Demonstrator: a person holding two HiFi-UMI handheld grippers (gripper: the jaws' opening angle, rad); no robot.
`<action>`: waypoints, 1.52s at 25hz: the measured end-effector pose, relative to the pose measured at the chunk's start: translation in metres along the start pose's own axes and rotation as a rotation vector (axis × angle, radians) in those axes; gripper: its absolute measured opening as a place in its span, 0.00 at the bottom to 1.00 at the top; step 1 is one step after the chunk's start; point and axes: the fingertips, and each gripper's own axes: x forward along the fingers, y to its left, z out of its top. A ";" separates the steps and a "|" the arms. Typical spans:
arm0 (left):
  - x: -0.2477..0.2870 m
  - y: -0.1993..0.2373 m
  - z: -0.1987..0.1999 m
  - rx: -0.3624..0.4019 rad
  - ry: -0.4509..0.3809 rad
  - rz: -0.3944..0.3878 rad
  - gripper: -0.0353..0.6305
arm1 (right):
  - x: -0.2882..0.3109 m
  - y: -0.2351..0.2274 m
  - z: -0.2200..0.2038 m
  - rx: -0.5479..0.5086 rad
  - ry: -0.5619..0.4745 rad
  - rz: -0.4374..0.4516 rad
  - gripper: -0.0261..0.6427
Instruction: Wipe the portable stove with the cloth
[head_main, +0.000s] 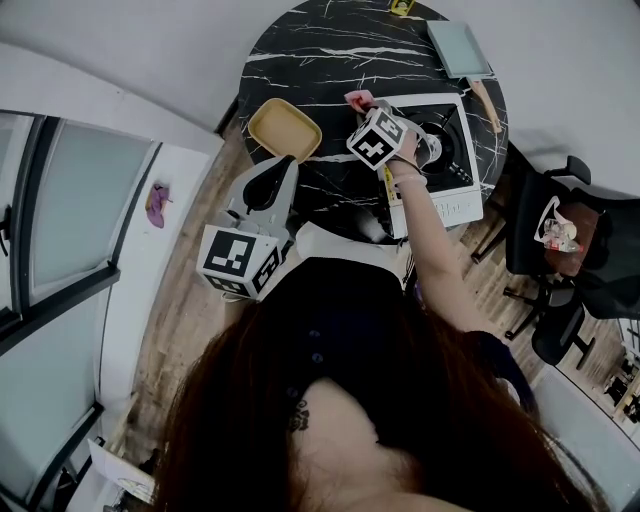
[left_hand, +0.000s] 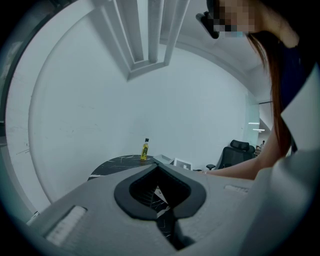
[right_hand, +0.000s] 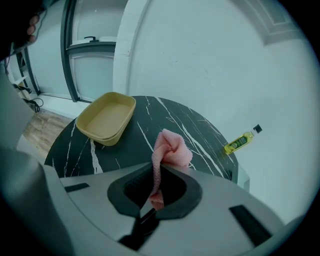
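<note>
Centrally in its own view, the right gripper (right_hand: 152, 202) has its 2 jaws pinched on the pink cloth (right_hand: 171, 149), which bunches above the black marble table (right_hand: 75, 150). At upper left, the yellow tray (right_hand: 106, 117) shows only its bare floor. In the head view's upper right, that gripper overlaps the white portable stove (head_main: 450, 178). The left gripper (left_hand: 162, 202) has its jaws together, gripping nothing

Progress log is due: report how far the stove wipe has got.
Done: the cloth is picked up, pinched in the right gripper. In hand: that gripper is over the edge of the stove. Left: the wiping itself; no contact shows. The left gripper is shut, empty.
</note>
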 end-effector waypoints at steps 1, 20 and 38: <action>0.000 -0.001 0.000 0.001 0.000 0.000 0.07 | 0.001 0.000 0.003 -0.004 -0.003 -0.003 0.08; -0.012 -0.023 0.003 0.025 -0.021 0.005 0.07 | -0.057 -0.038 0.054 0.352 -0.428 -0.065 0.08; -0.017 -0.067 0.026 0.109 -0.120 0.032 0.07 | -0.203 -0.037 0.049 0.484 -0.762 -0.141 0.08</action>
